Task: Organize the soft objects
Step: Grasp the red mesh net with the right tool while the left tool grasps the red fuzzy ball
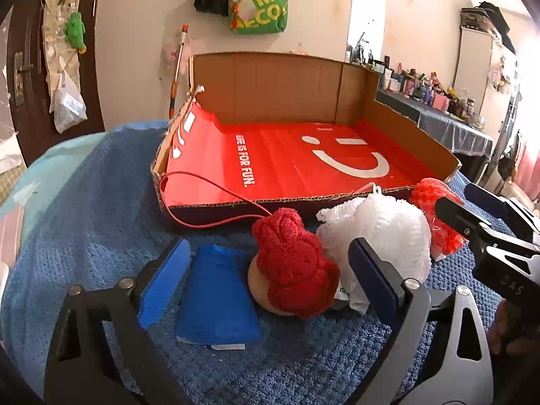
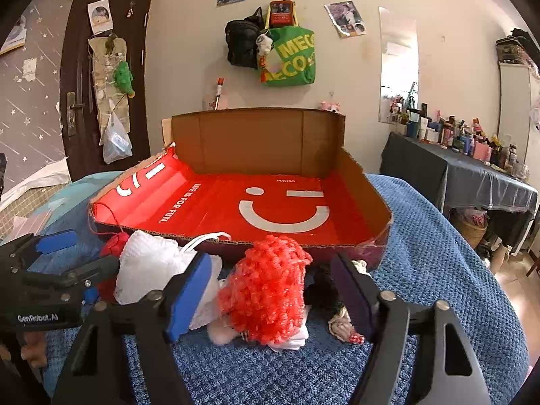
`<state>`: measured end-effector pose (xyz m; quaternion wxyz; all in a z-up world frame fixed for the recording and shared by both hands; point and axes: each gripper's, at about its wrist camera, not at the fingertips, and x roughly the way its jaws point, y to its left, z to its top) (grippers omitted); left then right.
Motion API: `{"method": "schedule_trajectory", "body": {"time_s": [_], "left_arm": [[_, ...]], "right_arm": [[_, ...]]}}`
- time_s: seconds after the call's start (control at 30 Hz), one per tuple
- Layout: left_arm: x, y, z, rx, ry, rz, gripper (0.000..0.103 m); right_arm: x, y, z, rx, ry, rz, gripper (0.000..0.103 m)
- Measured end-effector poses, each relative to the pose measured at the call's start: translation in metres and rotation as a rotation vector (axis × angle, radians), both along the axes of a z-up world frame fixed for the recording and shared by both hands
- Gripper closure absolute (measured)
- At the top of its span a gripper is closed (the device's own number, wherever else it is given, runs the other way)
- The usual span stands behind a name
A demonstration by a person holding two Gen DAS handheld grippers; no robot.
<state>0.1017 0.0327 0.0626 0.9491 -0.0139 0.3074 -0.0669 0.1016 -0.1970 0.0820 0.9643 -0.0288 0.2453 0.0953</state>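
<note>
On the blue blanket (image 1: 84,236), several soft things lie in front of a cardboard box (image 1: 337,199) lined with a red smiley bag. My left gripper (image 1: 271,246) is open around a flat blue pouch (image 1: 216,290) and a red knitted toy (image 1: 293,263); its pads touch neither. A white mesh puff (image 1: 378,229) lies just right of it. My right gripper (image 2: 271,263) straddles a red mesh puff (image 2: 270,290), with its pads a little clear of it on both sides. A dark soft thing (image 2: 324,287) and a cream knotted piece (image 2: 341,324) lie by its right finger.
The box (image 2: 270,241) has a tall back wall and a low front rim. A red cord (image 1: 209,202) trails over that rim. Bags hang on the wall behind. A dark table (image 2: 472,175) crowded with bottles stands at the right, beyond the bed's edge.
</note>
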Motion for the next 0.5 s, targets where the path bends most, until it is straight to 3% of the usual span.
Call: {"method": "schedule_trajectory", "body": {"time_s": [0.3,0.5], "left_arm": [[0.004,0.01,0.002,0.033,0.038,-0.01,0.009],[0.012,0.007,-0.006,0.014,0.09,-0.06,0.009]], "right_arm": [[0.006,0.001,-0.004,0.013,0.032,0.02,0.032],[0.008,0.002,-0.006,0.016,0.041,0.038,0.032]]}}
